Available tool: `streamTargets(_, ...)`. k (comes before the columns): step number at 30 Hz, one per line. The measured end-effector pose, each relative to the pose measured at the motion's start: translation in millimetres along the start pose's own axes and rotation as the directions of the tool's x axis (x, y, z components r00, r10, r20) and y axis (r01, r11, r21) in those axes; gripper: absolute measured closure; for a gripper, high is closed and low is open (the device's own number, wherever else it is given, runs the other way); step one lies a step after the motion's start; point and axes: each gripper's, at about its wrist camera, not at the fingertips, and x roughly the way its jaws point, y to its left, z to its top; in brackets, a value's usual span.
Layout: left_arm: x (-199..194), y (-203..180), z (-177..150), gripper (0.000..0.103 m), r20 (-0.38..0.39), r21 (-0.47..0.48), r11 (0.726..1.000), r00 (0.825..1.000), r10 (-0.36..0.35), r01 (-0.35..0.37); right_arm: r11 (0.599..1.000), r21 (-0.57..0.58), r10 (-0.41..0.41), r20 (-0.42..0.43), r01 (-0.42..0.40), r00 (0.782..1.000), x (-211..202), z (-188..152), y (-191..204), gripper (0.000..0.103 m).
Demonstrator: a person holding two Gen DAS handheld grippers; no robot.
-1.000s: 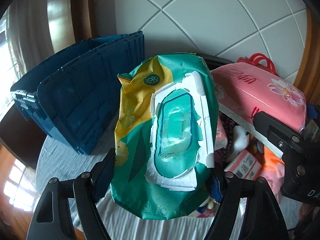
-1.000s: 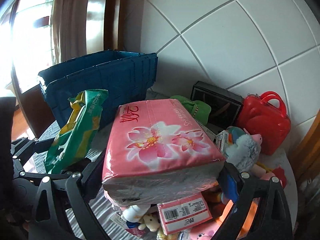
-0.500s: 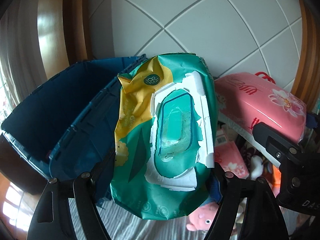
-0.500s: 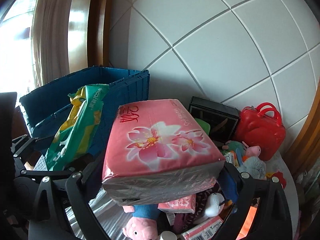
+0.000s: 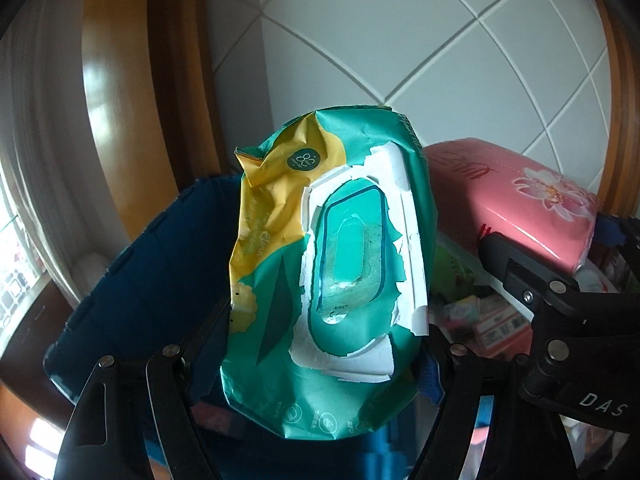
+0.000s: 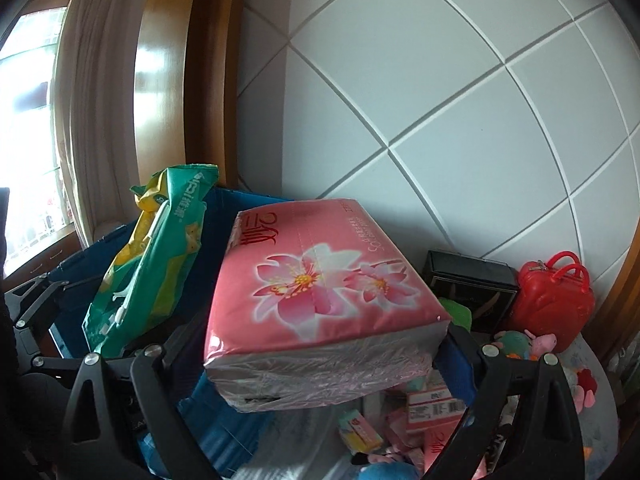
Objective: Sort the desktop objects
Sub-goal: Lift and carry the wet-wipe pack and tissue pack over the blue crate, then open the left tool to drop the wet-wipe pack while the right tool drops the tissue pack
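My left gripper (image 5: pixel 320 356) is shut on a green and yellow wet wipes pack (image 5: pixel 332 272), held upright over the open blue plastic crate (image 5: pixel 132 280). The pack also shows in the right wrist view (image 6: pixel 152 256). My right gripper (image 6: pixel 320 364) is shut on a pink tissue pack with flower print (image 6: pixel 320 296), held beside the crate's near wall (image 6: pixel 224 412). The pink pack also shows at the right of the left wrist view (image 5: pixel 516 204).
On the table to the right lie a black box (image 6: pixel 472 284), a red toy suitcase (image 6: pixel 552 300), plush toys (image 6: pixel 516 344) and small pink packets (image 6: pixel 432 400). A white tiled wall stands behind, and a wooden window frame (image 6: pixel 160 80) at the left.
Both grippers have risen and moved left toward the crate with their packs. The wipes pack is now over the crate's opening, and the table clutter has dropped lower in both views.
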Motion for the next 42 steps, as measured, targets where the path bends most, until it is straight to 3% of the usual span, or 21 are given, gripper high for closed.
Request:
streamTargets(8, 52, 111, -9, 0.025, -0.098, -0.054, 0.997, 0.994, 0.054, -0.059, 0.999, -0.002, 0.036, -0.101, -0.037, 0.994, 59, 9, 93, 0.007)
streamTargets(17, 107, 162, -25, 0.025, -0.199, -0.078, 0.996, 0.98, 0.026, -0.043, 1.0, -0.013, 0.002, -0.203, -0.004, 0.979, 96, 0, 135, 0.007)
streamTargets(23, 107, 162, -40, 0.024, -0.241, -0.094, 0.996, 0.97, -0.036, 0.013, 0.999, -0.021, -0.036, -0.23, 0.032, 0.972, 101, -3, 140, 0.007)
streamTargets(33, 110, 166, -41, 0.02, -0.266, -0.113, 0.993, 0.962, -0.069, 0.04, 0.998, -0.033, -0.051, -0.231, 0.045, 0.972, 108, 0, 139, 0.007)
streamTargets(42, 97, 152, -46, 0.02, -0.263, -0.102, 0.995, 0.964, -0.048, 0.022, 0.998, -0.037, -0.063, -0.216, 0.056, 0.974, 104, 2, 140, 0.007)
